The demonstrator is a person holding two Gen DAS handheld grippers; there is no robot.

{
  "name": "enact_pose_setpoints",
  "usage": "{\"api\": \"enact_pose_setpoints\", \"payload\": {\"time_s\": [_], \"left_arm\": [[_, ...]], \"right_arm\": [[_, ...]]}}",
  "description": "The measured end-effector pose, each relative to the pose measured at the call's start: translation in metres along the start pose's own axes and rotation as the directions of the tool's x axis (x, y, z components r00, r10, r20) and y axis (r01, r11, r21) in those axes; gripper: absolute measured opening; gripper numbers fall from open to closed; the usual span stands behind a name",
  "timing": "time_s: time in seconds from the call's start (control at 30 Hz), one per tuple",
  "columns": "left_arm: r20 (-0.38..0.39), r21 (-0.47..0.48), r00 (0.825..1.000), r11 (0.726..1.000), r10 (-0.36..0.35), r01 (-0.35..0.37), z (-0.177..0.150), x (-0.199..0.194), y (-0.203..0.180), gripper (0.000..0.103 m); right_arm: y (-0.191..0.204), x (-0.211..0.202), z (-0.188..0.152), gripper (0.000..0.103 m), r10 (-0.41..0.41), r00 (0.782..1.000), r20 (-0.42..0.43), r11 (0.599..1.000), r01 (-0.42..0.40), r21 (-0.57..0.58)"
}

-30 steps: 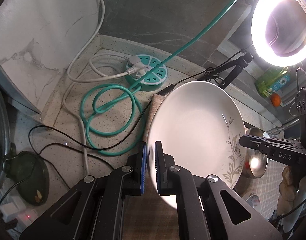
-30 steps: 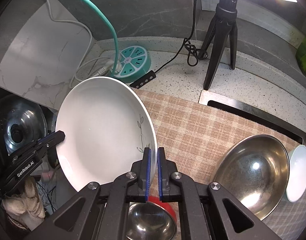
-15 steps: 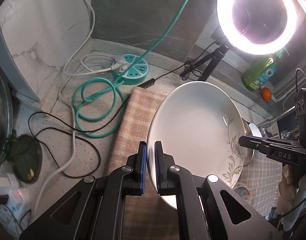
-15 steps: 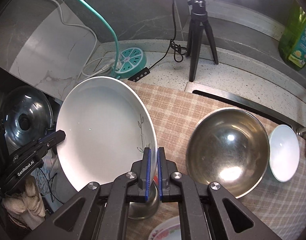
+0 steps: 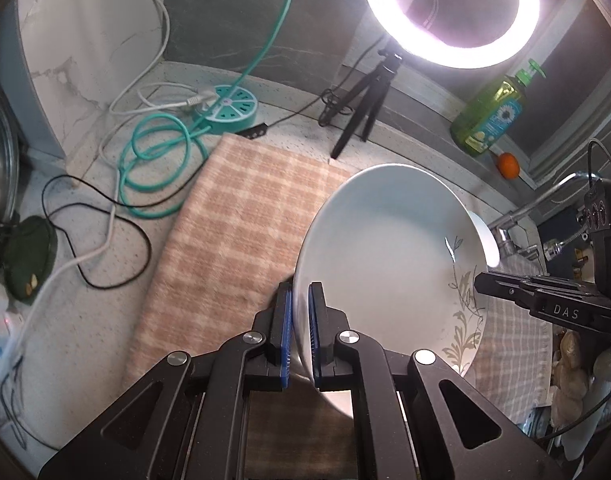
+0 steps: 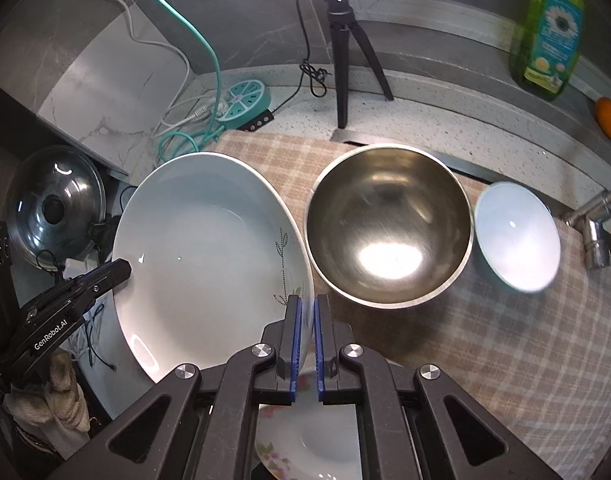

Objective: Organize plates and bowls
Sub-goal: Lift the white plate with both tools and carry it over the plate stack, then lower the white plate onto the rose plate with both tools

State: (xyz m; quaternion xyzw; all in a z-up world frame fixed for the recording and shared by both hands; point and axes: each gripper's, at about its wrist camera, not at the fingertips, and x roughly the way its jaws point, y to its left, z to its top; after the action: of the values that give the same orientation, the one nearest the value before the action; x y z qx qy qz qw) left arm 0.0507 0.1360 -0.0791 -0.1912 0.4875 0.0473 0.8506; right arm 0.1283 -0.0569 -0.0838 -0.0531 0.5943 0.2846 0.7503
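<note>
The left gripper [image 5: 301,332] and the right gripper [image 6: 307,340] each pinch opposite rim edges of one white plate [image 6: 209,256], which hangs tilted above the checked cloth [image 6: 505,340] on the counter [image 5: 85,320]. Just beside the plate's right edge a steel bowl [image 6: 389,224] sits on the cloth, with a small white bowl [image 6: 515,236] near it, close to the tap [image 6: 595,220]. A flowered plate [image 6: 305,440] lies under the right gripper. At the counter's back edge stand a tripod [image 6: 345,40], a green bottle [image 6: 549,36] and an orange [image 6: 609,116]. The back left corner holds a teal power strip [image 5: 231,114] and coiled cables [image 5: 157,168]. A pot lid [image 6: 55,208] sits off the counter's left edge.
</note>
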Motion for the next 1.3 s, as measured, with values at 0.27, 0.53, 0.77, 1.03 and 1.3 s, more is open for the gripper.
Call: {"api": "enact_pose_setpoints", "payload": {"time_s": [0.27, 0.53, 0.77, 1.03, 1.3], "left_arm": [[-0.017, 0.005, 1.000, 1.000, -0.022, 0.022, -0.035, 0.001, -0.025, 0.006], [-0.037, 0.017, 0.999, 0.999, -0.036, 0.036, -0.059, 0.004, -0.041, 0.006], [-0.056, 0.038, 0.998, 0.998, -0.041, 0.043, -0.075, 0.010, -0.053, 0.006], [-0.082, 0.050, 0.995, 0.997, -0.048, 0.052, -0.088, 0.022, -0.065, 0.006], [-0.098, 0.063, 0.994, 0.996, -0.050, 0.056, -0.096, 0.031, -0.073, 0.006]], "right_arm": [[-0.023, -0.015, -0.039, 0.006, -0.011, 1.000, -0.003, 1.000, 0.011, 0.021], [-0.040, -0.017, -0.070, 0.006, -0.019, 1.000, -0.013, 0.999, 0.019, 0.045], [-0.058, -0.013, -0.093, 0.006, -0.019, 0.999, -0.027, 0.997, 0.021, 0.079], [-0.078, -0.002, -0.114, 0.006, -0.021, 0.998, -0.054, 0.993, 0.027, 0.111], [-0.093, 0.005, -0.126, 0.006, -0.018, 0.997, -0.070, 0.991, 0.027, 0.132]]}}
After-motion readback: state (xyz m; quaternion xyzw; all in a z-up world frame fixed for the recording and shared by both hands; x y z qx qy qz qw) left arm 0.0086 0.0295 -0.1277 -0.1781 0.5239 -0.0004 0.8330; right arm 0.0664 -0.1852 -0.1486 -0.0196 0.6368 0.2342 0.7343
